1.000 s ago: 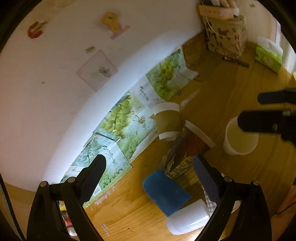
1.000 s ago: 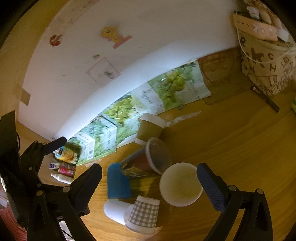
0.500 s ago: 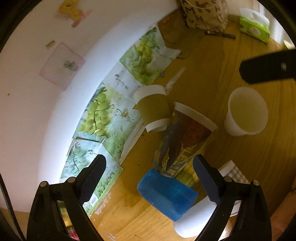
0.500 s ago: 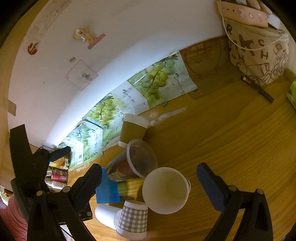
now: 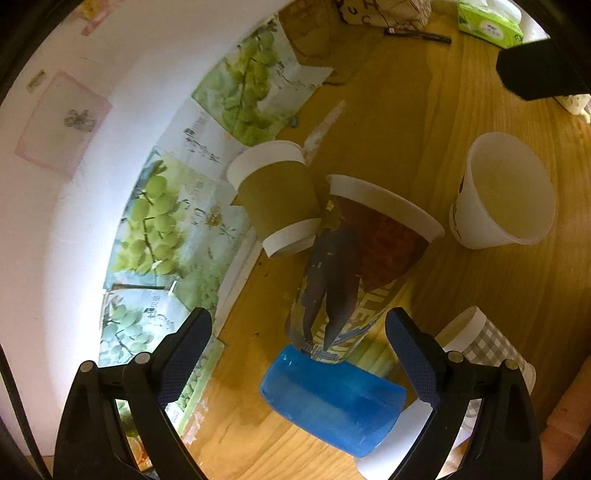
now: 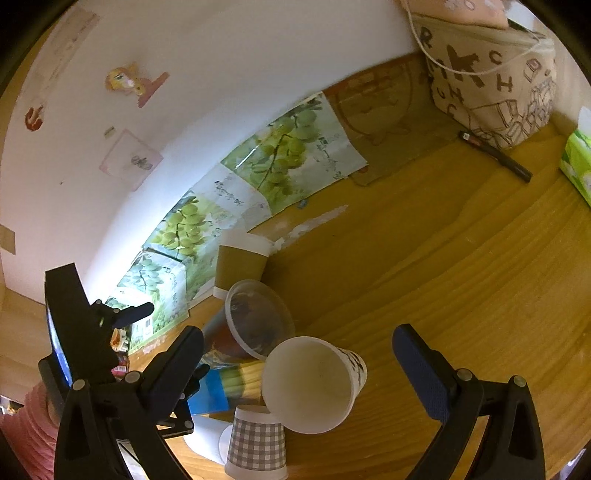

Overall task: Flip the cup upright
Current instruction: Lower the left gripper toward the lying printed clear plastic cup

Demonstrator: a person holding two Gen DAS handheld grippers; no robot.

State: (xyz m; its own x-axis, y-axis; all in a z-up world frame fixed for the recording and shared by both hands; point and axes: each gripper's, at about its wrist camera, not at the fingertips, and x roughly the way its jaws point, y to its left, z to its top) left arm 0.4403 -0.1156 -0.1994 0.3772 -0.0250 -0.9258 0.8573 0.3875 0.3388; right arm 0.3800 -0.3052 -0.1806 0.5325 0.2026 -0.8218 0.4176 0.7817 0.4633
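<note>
Several cups stand together on the wooden table. A brown paper cup stands upside down near the wall. A tall clear printed cup and a white paper cup stand upright. A grey checked cup stands upside down. A blue cup and a white cup lie on their sides. My left gripper is open above the blue cup and the printed cup's base. My right gripper is open above the white paper cup.
Grape-printed cartons line the wall. A lettered canvas bag, a black pen and a green tissue pack sit at the far right. Bare wood lies right of the cups.
My left gripper has moved forward and down towards the cups, which now look larger. My right gripper has moved closer over the white paper cup. Both stay open.
</note>
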